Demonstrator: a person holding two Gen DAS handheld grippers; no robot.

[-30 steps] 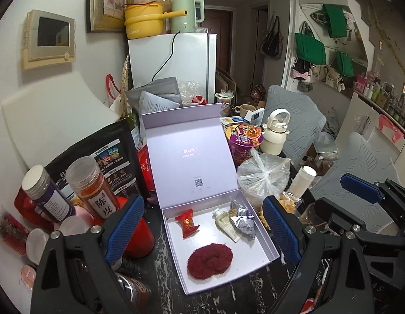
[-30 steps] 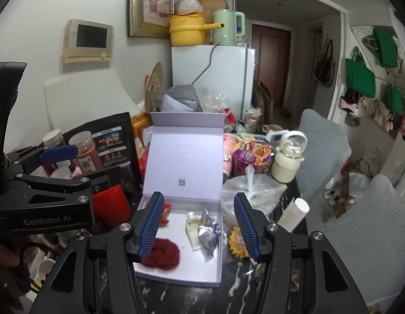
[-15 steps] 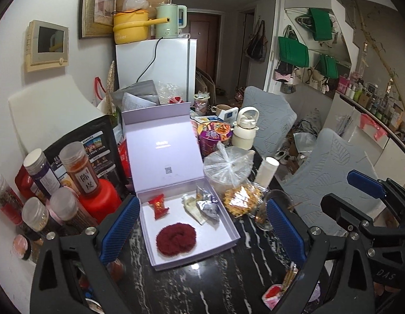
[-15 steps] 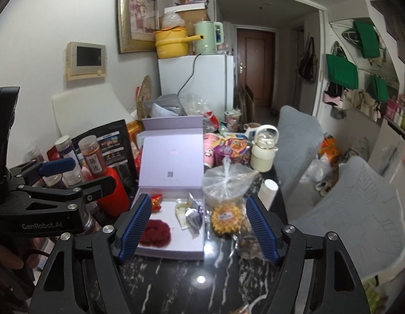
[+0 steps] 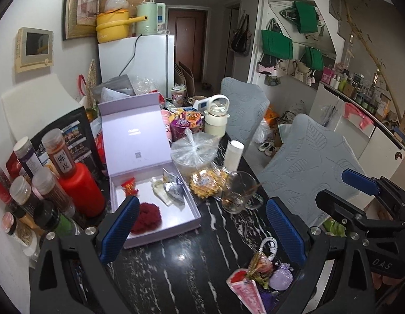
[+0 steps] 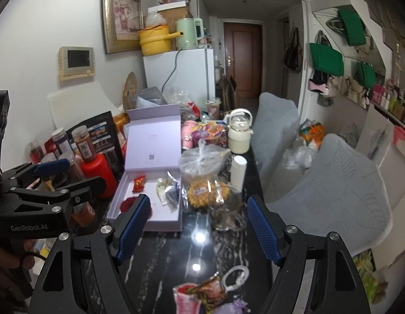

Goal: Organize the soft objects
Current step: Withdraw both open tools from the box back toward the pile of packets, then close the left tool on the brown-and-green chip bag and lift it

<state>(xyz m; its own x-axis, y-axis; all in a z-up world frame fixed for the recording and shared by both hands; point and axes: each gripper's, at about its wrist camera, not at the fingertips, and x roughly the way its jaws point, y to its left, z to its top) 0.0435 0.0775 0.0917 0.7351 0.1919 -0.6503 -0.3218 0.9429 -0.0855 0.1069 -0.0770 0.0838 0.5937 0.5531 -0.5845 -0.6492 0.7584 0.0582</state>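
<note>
— Grippers, counted?
— Two. Left gripper point(image 5: 201, 231) spread wide, nothing between its blue ribbed pads. Right gripper point(image 6: 198, 229) parted as well, empty, hanging over bare black marble-patterned tabletop point(image 5: 176, 269).

— Soft things, and where?
— Inside the open lilac cardboard gift box point(image 5: 160, 225), lid standing upright behind it: one dark red fuzzy scrunchie point(image 5: 146, 217) at the near end, partly behind the left pad; one small red candy wrapper point(image 5: 129, 186) toward the back left; one pale squeeze sachet point(image 5: 160, 193) touching one crinkled silver foil packet point(image 5: 173, 189). Four in all.

— Outside the box?
— Just beside its right wall, one clear bag of yellow snacks point(image 5: 206, 183). Behind that, one knotted clear plastic bag point(image 5: 193, 149). At the near table edge, a small heap: one pink-and-red paper packet point(image 5: 244, 286), one lilac organza pouch point(image 5: 281, 277), one coiled white cable point(image 5: 269, 247), one colourful wrapper, details too crumpled to read.

— Hard things nearby?
— One clear glass mug point(image 5: 237, 196), touching the snack bag. One white cylinder point(image 5: 233, 153) upright behind it. One red plastic bottle point(image 5: 80, 191) left of the box, among a cluster of spice jars, number unclear. One cream kettle-shaped jug point(image 5: 215, 120) farther back.
</note>
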